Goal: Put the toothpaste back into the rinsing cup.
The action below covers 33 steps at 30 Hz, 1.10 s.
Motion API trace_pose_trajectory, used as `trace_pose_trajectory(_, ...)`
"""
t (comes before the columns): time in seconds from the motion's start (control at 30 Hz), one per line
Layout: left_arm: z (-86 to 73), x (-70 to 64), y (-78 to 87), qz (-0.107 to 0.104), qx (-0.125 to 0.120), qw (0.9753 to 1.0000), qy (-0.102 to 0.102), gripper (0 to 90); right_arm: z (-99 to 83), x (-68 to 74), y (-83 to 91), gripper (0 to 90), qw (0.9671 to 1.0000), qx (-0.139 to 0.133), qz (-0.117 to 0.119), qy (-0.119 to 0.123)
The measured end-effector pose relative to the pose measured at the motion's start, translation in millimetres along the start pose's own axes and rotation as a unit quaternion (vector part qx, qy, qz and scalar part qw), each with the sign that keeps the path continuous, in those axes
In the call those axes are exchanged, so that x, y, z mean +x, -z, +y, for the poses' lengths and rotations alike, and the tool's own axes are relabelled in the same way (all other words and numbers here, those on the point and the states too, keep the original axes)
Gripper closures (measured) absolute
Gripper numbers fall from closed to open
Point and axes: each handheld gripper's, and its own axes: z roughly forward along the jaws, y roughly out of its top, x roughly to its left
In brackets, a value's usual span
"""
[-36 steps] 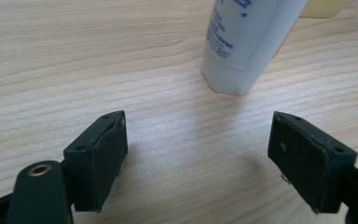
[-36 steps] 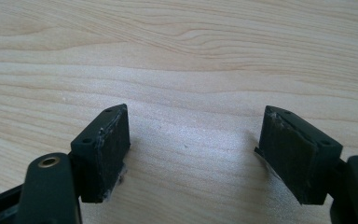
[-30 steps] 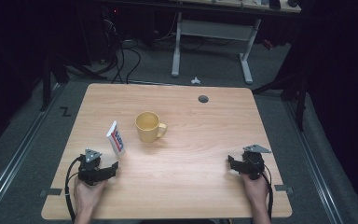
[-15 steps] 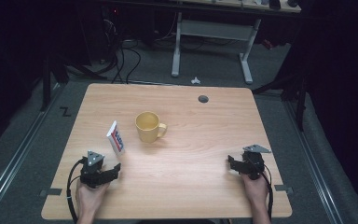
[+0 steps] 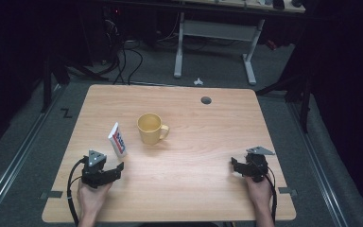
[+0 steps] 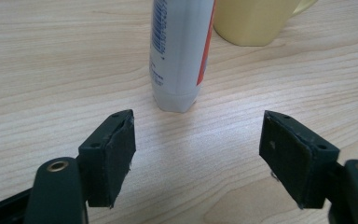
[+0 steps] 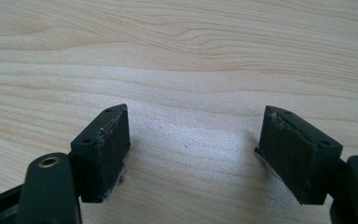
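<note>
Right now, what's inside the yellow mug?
In the high view, the yellow mug stands upright and its opening shows just plain yellow interior, with no object visible. Its near inner wall and part of the bottom are hidden by the rim, so thin contents can't be ruled out.

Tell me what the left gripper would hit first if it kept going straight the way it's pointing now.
Most likely the white tube: it stands right ahead of the open left gripper, roughly centred between its jaws. The yellow mug sits behind it, a little to the right.
</note>
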Motion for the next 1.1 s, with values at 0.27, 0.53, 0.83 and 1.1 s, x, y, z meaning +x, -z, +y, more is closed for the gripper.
trace_pose_trajectory(0.27,11.3,-0.4,0.6,0.003,-0.009,1.0,-0.003,28.1,0.0,0.1,0.0,24.6,1.0,0.0,0.0,-0.001)
trace_pose_trajectory(0.53,21.2,-2.5,-0.1,0.005,-0.023,0.9997,-0.007,30.9,0.0,0.0,0.0,24.6,1.0,0.0,0.0,0.0)
trace_pose_trajectory(0.83,36.7,-0.1,-5.3,0.015,-0.03,0.9994,-0.002,32.8,-0.1,0.1,0.0,24.6,1.0,0.0,0.0,0.0)
trace_pose_trajectory(1.1,44.8,1.8,-9.0,0.013,-0.036,0.9992,0.008,34.0,-0.1,0.1,0.1,24.6,1.0,0.0,0.0,0.0)
